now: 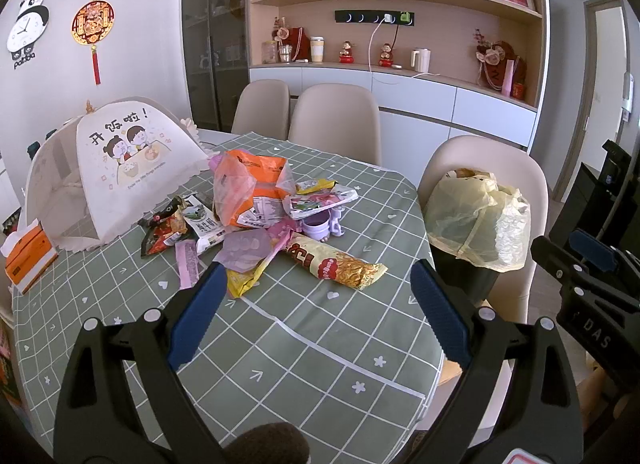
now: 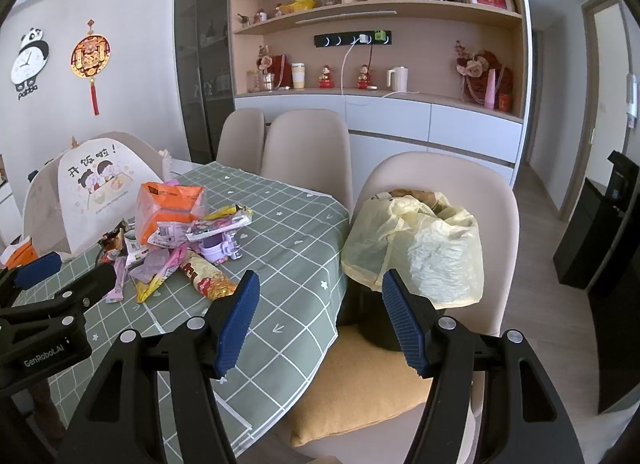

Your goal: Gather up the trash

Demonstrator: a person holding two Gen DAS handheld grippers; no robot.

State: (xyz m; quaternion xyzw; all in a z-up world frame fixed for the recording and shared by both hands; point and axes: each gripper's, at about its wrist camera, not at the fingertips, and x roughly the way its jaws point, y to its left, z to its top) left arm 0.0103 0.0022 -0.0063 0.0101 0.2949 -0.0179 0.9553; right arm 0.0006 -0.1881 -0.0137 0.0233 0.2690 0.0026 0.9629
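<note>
A pile of trash sits on the green checked tablecloth (image 1: 304, 328): an orange bag (image 1: 250, 188), a yellow snack wrapper (image 1: 336, 264), a purple cup (image 1: 318, 226), pink wrappers (image 1: 188, 264) and a milk carton (image 1: 206, 228). The pile also shows in the right wrist view (image 2: 176, 240). A black bin with a yellow liner (image 1: 476, 224) stands on a chair (image 2: 436, 176) to the right of the table. My left gripper (image 1: 316, 284) is open and empty, just short of the pile. My right gripper (image 2: 316, 296) is open and empty, near the table edge and bin (image 2: 416, 248).
A mesh food cover (image 1: 120, 168) and an orange tissue box (image 1: 28, 260) stand at the table's left. Beige chairs (image 1: 336, 120) line the far side. A yellow cushion (image 2: 360, 384) lies on the bin's chair. Shelves fill the back wall.
</note>
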